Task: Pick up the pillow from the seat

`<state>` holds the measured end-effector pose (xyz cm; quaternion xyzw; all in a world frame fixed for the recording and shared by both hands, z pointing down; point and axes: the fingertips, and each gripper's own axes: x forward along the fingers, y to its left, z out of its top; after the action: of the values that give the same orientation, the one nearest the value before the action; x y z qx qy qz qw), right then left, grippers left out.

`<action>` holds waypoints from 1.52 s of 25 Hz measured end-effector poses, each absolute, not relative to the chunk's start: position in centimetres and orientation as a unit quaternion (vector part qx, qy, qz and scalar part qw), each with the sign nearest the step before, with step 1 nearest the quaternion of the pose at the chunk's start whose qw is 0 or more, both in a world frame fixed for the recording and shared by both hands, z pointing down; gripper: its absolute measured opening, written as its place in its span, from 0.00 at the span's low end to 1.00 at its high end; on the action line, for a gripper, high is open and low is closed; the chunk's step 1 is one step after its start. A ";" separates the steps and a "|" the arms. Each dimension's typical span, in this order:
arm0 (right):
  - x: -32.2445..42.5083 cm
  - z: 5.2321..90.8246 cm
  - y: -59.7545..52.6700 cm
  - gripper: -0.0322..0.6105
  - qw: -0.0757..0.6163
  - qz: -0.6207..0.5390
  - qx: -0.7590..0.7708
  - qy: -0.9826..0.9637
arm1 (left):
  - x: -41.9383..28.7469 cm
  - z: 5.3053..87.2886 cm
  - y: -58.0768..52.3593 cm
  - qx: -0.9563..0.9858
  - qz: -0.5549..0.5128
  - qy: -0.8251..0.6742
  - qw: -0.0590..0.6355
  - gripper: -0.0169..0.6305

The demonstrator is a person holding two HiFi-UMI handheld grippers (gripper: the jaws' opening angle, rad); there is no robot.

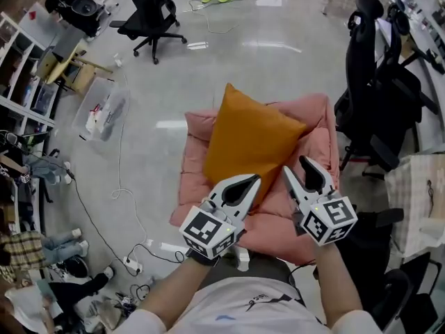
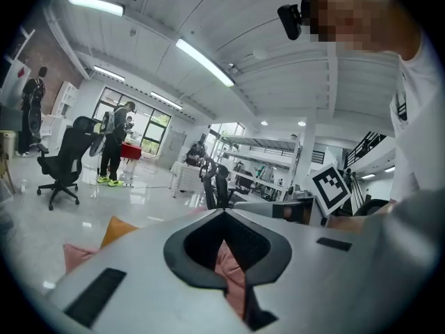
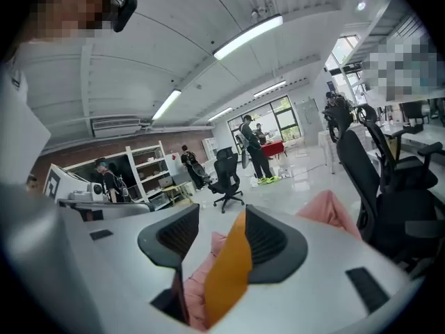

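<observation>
Grasp not yet secured: the orange pillow (image 1: pixel 250 141) lies on the pink seat cushion (image 1: pixel 316 127), its near edge between the parted fingers of the right gripper (image 3: pixel 222 218), the left gripper (image 1: pixel 254 179) alongside with fingers closed and empty; next, the right fingers likely must close on that edge, then lift

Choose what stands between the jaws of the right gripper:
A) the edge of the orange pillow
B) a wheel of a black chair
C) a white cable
A: in the right gripper view, the edge of the orange pillow rises in the gap between the parted jaws of the right gripper.
</observation>
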<state>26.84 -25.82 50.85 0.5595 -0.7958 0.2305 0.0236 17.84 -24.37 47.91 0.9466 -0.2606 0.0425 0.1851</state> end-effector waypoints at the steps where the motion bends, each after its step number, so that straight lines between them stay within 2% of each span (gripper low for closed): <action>1: 27.8 51.8 -26.7 0.36 0.027 0.235 0.565 -0.791 | 18.5 48.5 -25.1 0.947 0.044 -0.258 0.186 0.04; 7: 32.3 57.9 -31.8 0.40 0.035 0.270 0.591 -0.759 | 22.1 52.7 -28.9 0.946 0.061 -0.248 0.198 0.04; 16: 36.0 66.3 -36.2 0.43 0.003 0.334 0.628 -0.703 | 25.5 58.1 -32.5 0.945 0.086 -0.237 0.211 0.04; 22: 37.8 69.9 -38.2 0.51 -0.022 0.361 0.656 -0.662 | 25.9 60.2 -34.0 0.938 0.099 -0.242 0.227 0.04; 29: 39.3 72.9 -40.4 0.52 -0.037 0.378 0.672 -0.636 | 26.1 62.3 -35.0 0.934 0.113 -0.244 0.238 0.04; 36: 39.2 74.9 -41.5 0.52 -0.013 0.388 0.658 -0.645 | 25.5 63.2 -35.3 0.930 0.115 -0.252 0.243 0.04; 37: 38.9 75.1 -41.7 0.51 -0.008 0.392 0.653 -0.648 | 25.3 63.3 -35.3 0.929 0.116 -0.253 0.243 0.04; 38: 38.7 75.3 -41.8 0.47 -0.005 0.395 0.647 -0.652 | 25.1 63.3 -35.4 0.928 0.117 -0.255 0.244 0.04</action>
<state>38.69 -41.84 75.29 0.6466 -0.6523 0.3954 -0.0045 25.10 -35.40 63.32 0.9284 -0.2548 0.1166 0.2441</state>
